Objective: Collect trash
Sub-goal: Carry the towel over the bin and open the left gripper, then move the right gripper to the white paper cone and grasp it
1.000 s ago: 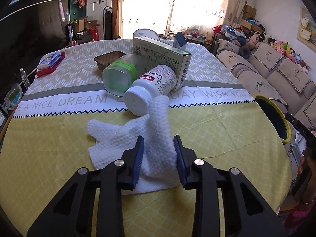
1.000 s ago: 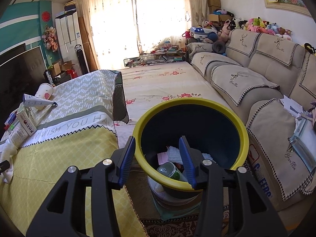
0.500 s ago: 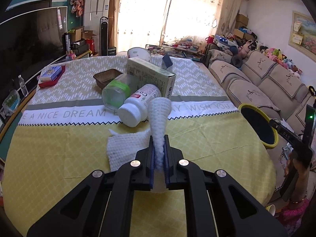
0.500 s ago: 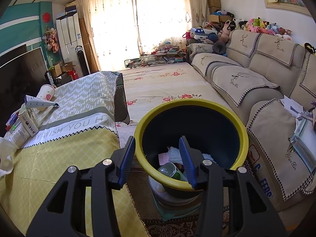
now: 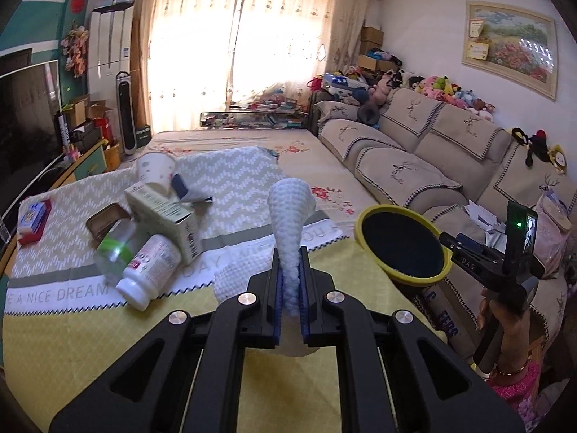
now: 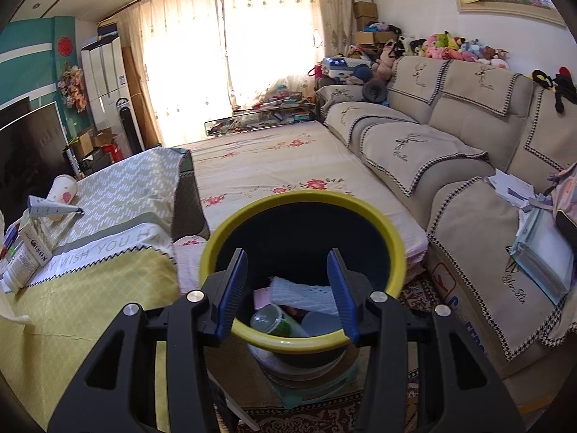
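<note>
Your left gripper (image 5: 290, 288) has risen from the table (image 5: 90, 332) and swung toward the bin (image 5: 404, 243); its jaws, open a second ago, are now closed on the white cloth (image 5: 288, 216). The cloth stands up between the pads, and its lower part is hidden behind the jaws. Your right gripper (image 6: 286, 288) moved a little closer over the bin (image 6: 252, 328); its jaws stand open, holding nothing. The trash inside the bin is partly covered by them. A pill bottle (image 5: 151, 270) and a box (image 5: 166, 213) lie on the table.

A white waffle-textured paper towel (image 5: 290, 216) stood pinched upright above the table; a yellow-rimmed dark bin (image 6: 393, 249) held trash.
</note>
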### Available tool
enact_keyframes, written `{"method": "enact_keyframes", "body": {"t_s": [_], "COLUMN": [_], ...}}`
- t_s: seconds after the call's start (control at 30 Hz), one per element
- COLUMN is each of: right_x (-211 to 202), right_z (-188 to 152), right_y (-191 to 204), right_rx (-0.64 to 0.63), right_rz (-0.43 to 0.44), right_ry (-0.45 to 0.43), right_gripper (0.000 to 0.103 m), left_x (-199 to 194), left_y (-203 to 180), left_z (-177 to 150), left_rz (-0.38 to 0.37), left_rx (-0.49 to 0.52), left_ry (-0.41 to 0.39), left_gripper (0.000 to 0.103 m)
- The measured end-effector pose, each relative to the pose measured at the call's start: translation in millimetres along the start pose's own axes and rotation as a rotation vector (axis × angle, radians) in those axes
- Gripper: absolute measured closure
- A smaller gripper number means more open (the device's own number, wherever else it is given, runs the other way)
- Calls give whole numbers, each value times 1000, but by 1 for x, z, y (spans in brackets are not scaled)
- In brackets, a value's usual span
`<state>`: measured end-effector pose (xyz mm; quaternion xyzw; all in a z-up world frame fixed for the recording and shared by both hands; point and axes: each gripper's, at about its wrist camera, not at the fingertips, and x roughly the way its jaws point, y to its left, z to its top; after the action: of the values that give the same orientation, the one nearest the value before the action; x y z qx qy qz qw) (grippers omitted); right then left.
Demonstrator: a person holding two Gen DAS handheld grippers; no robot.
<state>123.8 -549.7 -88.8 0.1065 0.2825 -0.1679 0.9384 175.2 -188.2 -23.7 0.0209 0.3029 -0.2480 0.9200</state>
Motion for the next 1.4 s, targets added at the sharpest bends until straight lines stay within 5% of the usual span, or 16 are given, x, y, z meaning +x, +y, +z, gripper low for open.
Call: {"method": "enact_keyframes", "body": {"t_s": [0.4,0.73,0.93,1.0,1.07,1.13,1.27,1.4], "right_x": [3,10,11,11,10,9,9,10], "right_z": [1,-1,-4,-4,-4,-4,-4,-4], "right_y": [-68,-99,-107,-110,-111,-112,-110,-103], "right_rx": [108,159,174,177,181,182,181,171], "right_rz": [-79,-107,-113,-116,-120,-119,-109,-86], "right_ry": [0,12,15,14,12,13,15,18], "right_gripper": [57,57,57,56,56,56,55,55], "left_x": [104,164,192,205,218,227,225,185], "left_y": [-109,-191,-221,-225,-226,-222,-199,-170], "left_z": [54,91,95,89,82,75,71,75], "left_rz": [-217,-321,-313,-298,-281,-253,-227,-206], "left_rx": [124,201,236,244,259,256,199,141], "left_ry": [71,63,86,105,127,134,160,109], "left_gripper": [95,95,94,88,53,36,20,14]}}
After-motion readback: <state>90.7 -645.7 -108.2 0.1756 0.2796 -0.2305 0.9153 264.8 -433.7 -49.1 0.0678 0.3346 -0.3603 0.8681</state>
